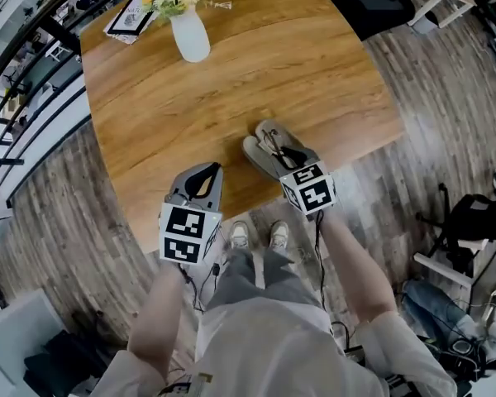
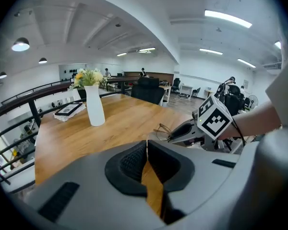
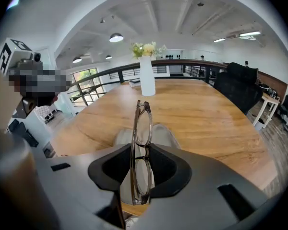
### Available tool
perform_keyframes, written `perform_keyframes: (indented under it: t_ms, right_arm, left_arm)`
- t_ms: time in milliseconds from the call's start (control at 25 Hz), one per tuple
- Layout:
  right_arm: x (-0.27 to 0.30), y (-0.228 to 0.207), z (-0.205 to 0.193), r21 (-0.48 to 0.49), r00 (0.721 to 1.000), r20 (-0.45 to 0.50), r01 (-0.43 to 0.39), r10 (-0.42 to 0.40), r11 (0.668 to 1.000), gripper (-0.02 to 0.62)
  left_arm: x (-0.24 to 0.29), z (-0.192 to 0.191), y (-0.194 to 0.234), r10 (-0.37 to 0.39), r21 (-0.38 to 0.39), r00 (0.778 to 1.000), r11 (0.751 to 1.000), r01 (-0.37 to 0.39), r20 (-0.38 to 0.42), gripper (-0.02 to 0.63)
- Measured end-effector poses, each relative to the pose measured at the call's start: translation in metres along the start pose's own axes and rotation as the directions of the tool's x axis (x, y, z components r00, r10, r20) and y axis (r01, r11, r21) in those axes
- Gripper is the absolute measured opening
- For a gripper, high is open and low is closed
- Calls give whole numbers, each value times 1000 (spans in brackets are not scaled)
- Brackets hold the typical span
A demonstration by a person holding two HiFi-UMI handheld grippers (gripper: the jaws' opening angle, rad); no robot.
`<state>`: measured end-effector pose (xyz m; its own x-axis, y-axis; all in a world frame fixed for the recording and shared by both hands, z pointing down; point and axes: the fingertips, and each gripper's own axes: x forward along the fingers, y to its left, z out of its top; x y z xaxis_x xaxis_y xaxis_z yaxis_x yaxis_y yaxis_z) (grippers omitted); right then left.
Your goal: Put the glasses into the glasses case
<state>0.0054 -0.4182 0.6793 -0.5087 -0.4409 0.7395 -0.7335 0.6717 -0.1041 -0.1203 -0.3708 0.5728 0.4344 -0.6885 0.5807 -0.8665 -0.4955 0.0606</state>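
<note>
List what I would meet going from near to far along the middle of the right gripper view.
The glasses, held edge-on between the jaws → glasses case → white vase with flowers.

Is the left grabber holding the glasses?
No, the left gripper is shut with nothing in it, while the glasses stand between the right gripper's fingers.

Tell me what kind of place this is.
Likely an open-plan office on a mezzanine: office chairs behind the wooden table, strip lights overhead, a black railing along the edge.
</note>
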Motion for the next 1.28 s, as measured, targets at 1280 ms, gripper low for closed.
perform_keyframes:
  t_ms: [1280]
  right_arm:
    - [23,44,-11,118,976,-42,-208,214,971,167]
  left_arm:
    - [-8,-88,-22,-67,-125,988,991,49,-143,23]
